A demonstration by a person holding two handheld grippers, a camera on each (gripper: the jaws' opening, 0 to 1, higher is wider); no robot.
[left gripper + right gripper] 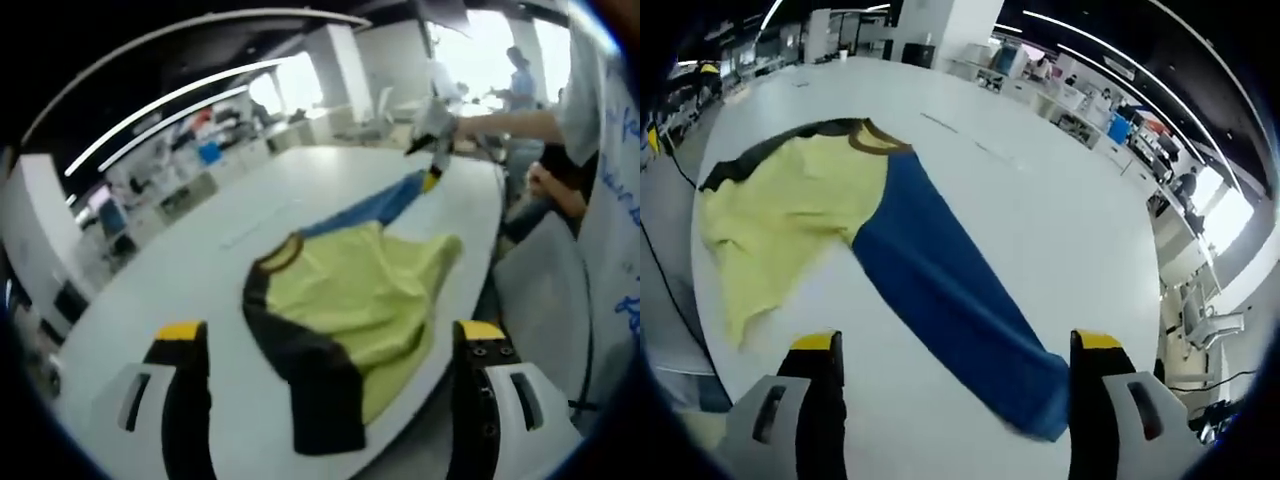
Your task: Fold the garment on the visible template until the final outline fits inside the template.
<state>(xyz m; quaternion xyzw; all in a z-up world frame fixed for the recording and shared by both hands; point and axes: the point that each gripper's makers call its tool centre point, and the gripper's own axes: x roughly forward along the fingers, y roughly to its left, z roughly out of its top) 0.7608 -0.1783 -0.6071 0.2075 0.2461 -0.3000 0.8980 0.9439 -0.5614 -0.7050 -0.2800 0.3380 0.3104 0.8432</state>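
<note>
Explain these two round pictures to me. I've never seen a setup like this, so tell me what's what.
A person holds a two-jaw tool in each hand, and each carries a fisheye camera looking along its own jaws. In the left gripper view, the left tool stands open and empty over a white table. On it lies a garment: yellow body, black sleeve, blue sleeve. The right tool shows far off by the blue sleeve's end. In the right gripper view, that tool is open above the blue sleeve.
</note>
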